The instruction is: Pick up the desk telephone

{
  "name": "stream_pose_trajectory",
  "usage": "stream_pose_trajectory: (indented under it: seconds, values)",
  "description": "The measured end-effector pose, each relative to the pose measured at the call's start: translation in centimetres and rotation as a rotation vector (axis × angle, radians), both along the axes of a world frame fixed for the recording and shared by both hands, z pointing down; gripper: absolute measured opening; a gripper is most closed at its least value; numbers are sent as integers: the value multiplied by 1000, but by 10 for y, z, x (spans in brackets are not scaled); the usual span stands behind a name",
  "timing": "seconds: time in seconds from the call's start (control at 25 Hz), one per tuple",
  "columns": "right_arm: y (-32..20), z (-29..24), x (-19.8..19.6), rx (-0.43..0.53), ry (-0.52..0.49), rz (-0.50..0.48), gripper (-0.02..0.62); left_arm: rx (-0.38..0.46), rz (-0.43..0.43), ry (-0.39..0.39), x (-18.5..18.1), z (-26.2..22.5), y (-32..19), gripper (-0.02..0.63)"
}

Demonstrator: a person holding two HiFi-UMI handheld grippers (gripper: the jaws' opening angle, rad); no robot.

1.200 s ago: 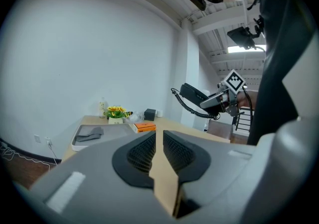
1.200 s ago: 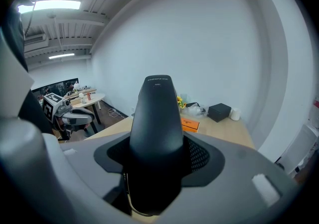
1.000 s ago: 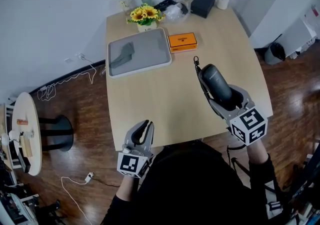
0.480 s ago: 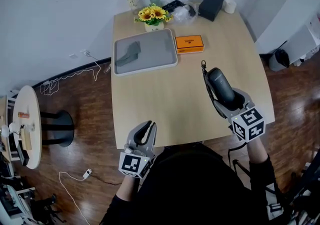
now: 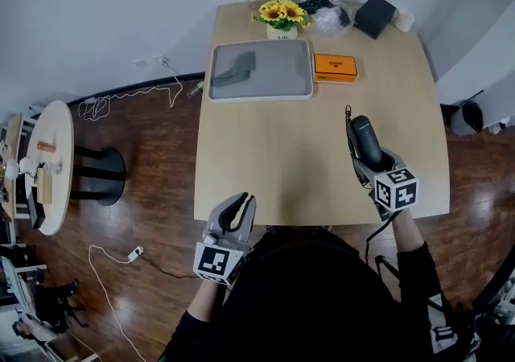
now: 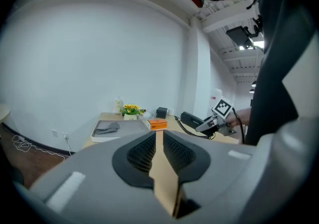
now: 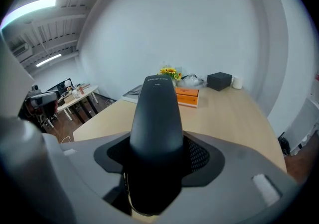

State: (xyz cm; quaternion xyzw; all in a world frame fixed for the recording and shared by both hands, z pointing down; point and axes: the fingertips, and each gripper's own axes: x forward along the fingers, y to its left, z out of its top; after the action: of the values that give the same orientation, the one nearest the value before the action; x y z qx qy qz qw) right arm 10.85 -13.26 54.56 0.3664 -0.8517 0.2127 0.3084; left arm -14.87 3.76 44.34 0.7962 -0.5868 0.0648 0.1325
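The black telephone handset [image 5: 364, 140] sits lengthwise between the jaws of my right gripper [image 5: 376, 162], which is shut on it just above the table's near right part. Its coiled cord [image 5: 349, 129] runs along its left side. In the right gripper view the handset [image 7: 157, 113] fills the gap of the right gripper [image 7: 157, 156] and points at the far end of the table. My left gripper [image 5: 241, 206] hangs shut and empty off the table's near edge. The left gripper view shows its jaws [image 6: 156, 141] closed, with the handset [image 6: 191, 119] far to the right.
On the wooden table [image 5: 273, 159] stand a grey tray [image 5: 299, 75] with a dark cloth, an orange box [image 5: 335, 67], sunflowers [image 5: 280, 13], a black box [image 5: 375, 14] and a white cup [image 5: 403, 19]. A round side table [image 5: 40, 175] and loose cables [image 5: 113, 260] are to the left.
My right gripper has sunk towards the table with the handset in it. The left gripper has shifted a little. The head camera has turned, so the table now sits further right.
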Motion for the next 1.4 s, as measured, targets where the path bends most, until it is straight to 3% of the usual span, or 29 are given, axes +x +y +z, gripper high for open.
stream_pose_trajectory:
  seconds: [0.4,0.6,1.0,1.4]
  values:
    - [-18,94,7,-103,64,117,276,-27,-43,-5,-11,5,21,28]
    - [-25,123,33,-114,133,182,276,-34,-31,-8,-9,6,22,28]
    - [-24,153,97,-171,186,407,277,-38,20,-19,2,5,12,28]
    - [-22,157,105,-160,267,419,281,-31,70,-18,17,4,0,28]
